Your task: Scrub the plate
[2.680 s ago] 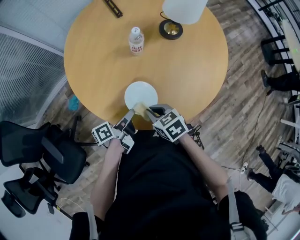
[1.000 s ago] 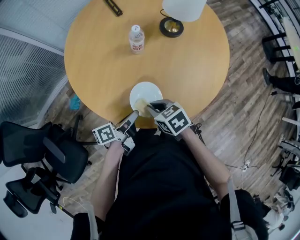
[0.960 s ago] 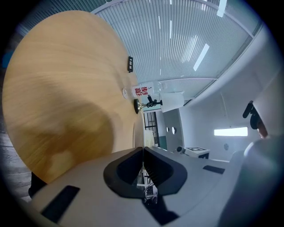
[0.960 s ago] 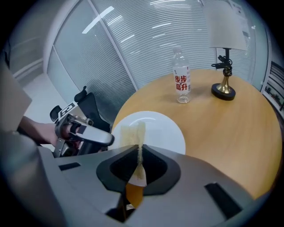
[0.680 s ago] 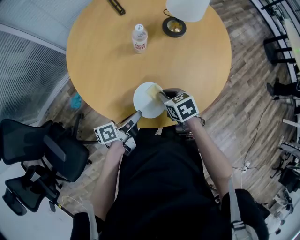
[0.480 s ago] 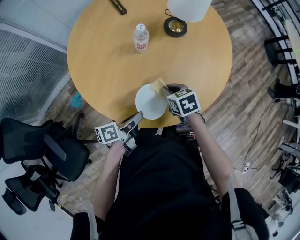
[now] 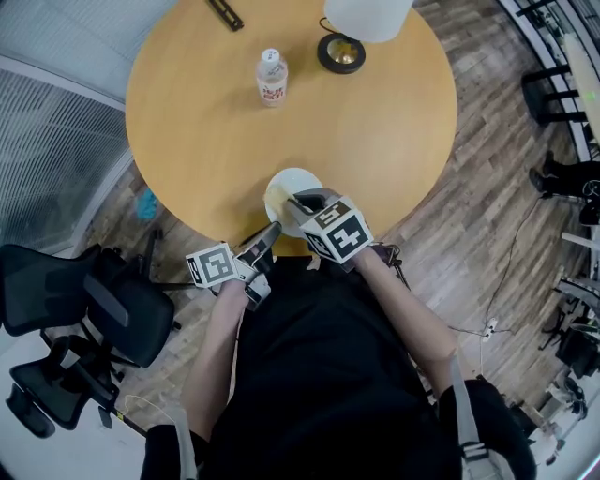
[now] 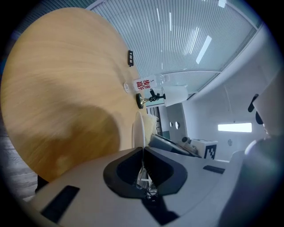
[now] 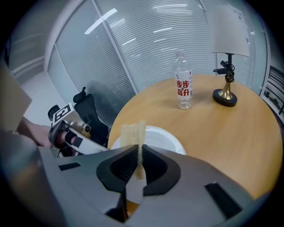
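A white plate (image 7: 298, 180) lies at the near edge of the round wooden table (image 7: 206, 141). My left gripper (image 7: 273, 229) is shut on the plate's near rim. In the left gripper view the plate (image 8: 137, 128) shows edge-on, rising out of the shut jaws (image 8: 143, 150). My right gripper (image 7: 292, 201) is shut on a thin yellow sponge (image 7: 278, 200) and holds it over the plate's near left part. The sponge (image 9: 134, 133) stands upright between the jaws (image 9: 139, 148), with the plate (image 9: 159, 136) just beyond it.
A water bottle (image 7: 271, 78) stands at the far middle of the table. A lamp with a dark round base (image 7: 340, 54) is at the far right, a black object (image 7: 225, 14) at the far edge. A black office chair (image 7: 84, 309) stands left of me.
The right gripper swept the sponge to the plate's far right side, then back to its near left part. The left gripper has kept its hold on the rim.
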### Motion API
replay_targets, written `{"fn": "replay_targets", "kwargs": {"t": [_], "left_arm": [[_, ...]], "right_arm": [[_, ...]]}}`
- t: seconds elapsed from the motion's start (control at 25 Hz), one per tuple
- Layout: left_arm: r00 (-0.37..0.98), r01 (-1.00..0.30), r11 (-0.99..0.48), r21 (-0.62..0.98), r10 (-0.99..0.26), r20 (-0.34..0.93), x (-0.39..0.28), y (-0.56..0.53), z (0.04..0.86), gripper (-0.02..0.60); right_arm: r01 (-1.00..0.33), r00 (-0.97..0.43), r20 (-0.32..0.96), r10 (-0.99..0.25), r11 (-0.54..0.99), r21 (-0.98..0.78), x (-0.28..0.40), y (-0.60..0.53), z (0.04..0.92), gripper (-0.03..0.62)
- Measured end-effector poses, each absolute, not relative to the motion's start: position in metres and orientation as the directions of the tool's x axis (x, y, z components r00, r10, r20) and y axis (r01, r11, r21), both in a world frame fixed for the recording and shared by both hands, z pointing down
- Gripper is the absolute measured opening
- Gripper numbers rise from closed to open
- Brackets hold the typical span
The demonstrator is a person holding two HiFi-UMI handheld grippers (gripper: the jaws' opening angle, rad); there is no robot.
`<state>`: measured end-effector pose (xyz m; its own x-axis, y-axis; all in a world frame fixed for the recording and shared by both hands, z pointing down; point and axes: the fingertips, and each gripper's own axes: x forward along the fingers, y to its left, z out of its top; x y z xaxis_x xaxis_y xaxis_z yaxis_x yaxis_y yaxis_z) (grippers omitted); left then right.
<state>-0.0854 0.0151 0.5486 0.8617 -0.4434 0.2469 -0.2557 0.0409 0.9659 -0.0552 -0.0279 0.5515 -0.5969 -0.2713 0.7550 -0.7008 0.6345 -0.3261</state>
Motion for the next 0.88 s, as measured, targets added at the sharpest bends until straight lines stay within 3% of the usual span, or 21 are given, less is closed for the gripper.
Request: {"fn": "replay_targets", "kwargs": {"t": [0.2,0.56,0.88], "left_arm": [[0.837,-0.076,0.165,0.983,-0.525,0.153,-0.076,0.006,0.543,0.023],[0.864,-0.106,0.122,0.987,-0.481,0.152,-0.057,0.016,0.536,0.023],[0.813,-0.086,0.148,0.985,-0.562,0.155,-0.029,0.002,0.531,0.025]], "right_arm": [[-0.696,-0.591,0.769,-0.243,0.636,-0.334,-0.052,-0.008,0.555,0.031],[-0.750,-0.561,0.786,-0.260,0.562,-0.350,0.005,-0.024,0.571,0.031],[-0.784,-0.554,0.780,-0.291,0.495,-0.373,0.078,-0.062,0.571,0.031]]}}
